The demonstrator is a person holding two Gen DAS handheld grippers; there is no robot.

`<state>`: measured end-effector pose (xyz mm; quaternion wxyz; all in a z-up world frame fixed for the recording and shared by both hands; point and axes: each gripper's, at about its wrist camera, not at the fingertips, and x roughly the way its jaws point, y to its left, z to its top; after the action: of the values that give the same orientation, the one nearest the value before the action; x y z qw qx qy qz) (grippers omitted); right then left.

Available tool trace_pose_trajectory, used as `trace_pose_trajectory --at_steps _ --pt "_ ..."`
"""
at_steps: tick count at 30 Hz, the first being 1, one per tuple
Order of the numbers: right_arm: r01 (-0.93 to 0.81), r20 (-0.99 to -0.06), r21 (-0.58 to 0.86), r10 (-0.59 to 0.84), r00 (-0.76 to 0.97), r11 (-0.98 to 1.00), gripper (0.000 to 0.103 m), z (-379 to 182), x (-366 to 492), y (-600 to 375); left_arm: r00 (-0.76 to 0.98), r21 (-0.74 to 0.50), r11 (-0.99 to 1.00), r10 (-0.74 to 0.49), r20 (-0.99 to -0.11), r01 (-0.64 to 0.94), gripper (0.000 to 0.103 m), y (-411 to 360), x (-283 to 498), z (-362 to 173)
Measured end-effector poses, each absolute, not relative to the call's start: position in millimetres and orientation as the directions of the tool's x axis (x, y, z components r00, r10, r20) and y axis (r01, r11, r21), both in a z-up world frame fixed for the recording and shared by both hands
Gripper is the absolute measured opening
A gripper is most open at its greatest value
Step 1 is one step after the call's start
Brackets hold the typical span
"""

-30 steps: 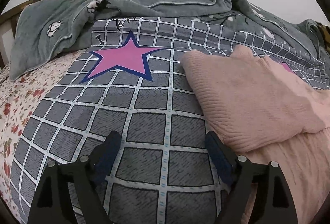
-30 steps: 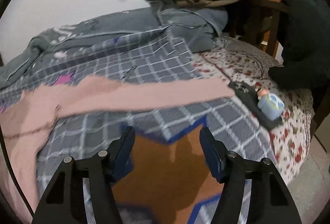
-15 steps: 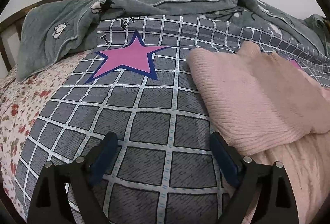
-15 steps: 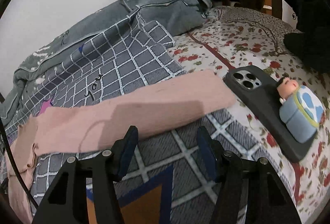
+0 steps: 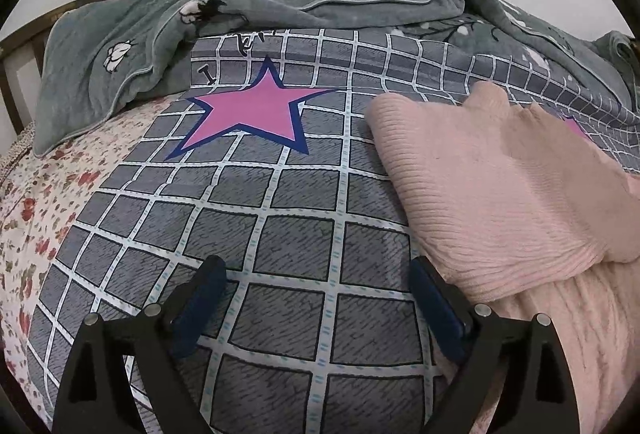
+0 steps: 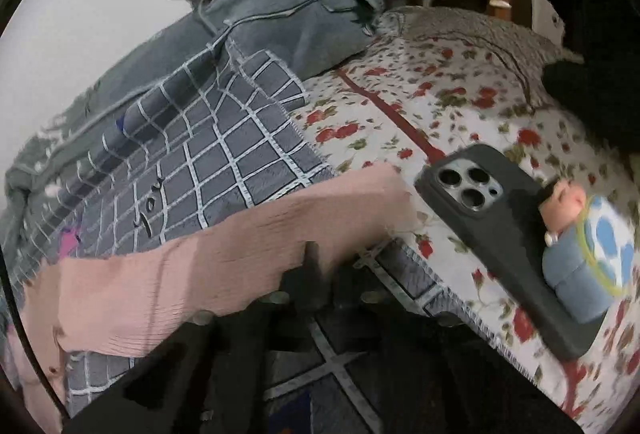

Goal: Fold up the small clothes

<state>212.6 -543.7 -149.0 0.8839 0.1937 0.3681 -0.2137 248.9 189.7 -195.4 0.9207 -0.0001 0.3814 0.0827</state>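
The left wrist view looks down and forward from close above the checked blanket (image 5: 288,246) toward the wall-side edge of the bed — grey quilt (image 5: 280,6) heaped there. The right wrist view sits low and close, tilted, facing the bed's flowered-sheet (image 6: 400,106) corner. Both share the checked blanket and the pink sweater (image 5: 500,186) — its sleeve (image 6: 240,266) only, on the right.

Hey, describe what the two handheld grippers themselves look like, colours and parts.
The left gripper has matte black angular finger arms with triangular cut-outs, silver round pin heads at the joints, and dark blue fingertip pads. The right gripper looks black too, with pale pin heads, though blurred.
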Motion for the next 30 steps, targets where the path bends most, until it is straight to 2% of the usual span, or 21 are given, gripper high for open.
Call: trace_pose_trajectory --at_steps 3,6,14,21,27,30 --pt "0.531 -0.707 0.136 -0.293 0.644 0.837 0.006 -133 210 -533 0.696 0.065 0.985 0.158 -0.701 -0.158 0.093 190 249 -195" --pt "0.513 -0.631 0.086 -0.352 0.691 0.854 0.005 -96 205 -504 0.697 0.056 0.986 0.151 -0.701 -0.157 0.093 191 249 -195" --pt "0.36 -0.444 -0.028 -0.334 0.831 0.932 0.005 -5 227 -387 0.707 0.002 0.988 0.111 -0.699 -0.153 0.092 197 241 -190" --pt "0.108 -0.447 -0.004 -0.098 0.889 0.994 0.005 13 247 -230 0.727 -0.16 0.968 0.031 -0.686 -0.192 0.092 232 217 -176" --pt "-0.099 -0.517 0.084 0.128 0.847 0.992 0.005 -34 269 -93 0.705 -0.192 0.938 0.074 -0.706 -0.29 0.092 274 199 -161" --pt "-0.161 -0.577 0.137 0.211 0.789 0.977 0.005 -72 286 -35 0.712 -0.216 0.934 0.056 -0.7 -0.286 0.092 287 184 -159"
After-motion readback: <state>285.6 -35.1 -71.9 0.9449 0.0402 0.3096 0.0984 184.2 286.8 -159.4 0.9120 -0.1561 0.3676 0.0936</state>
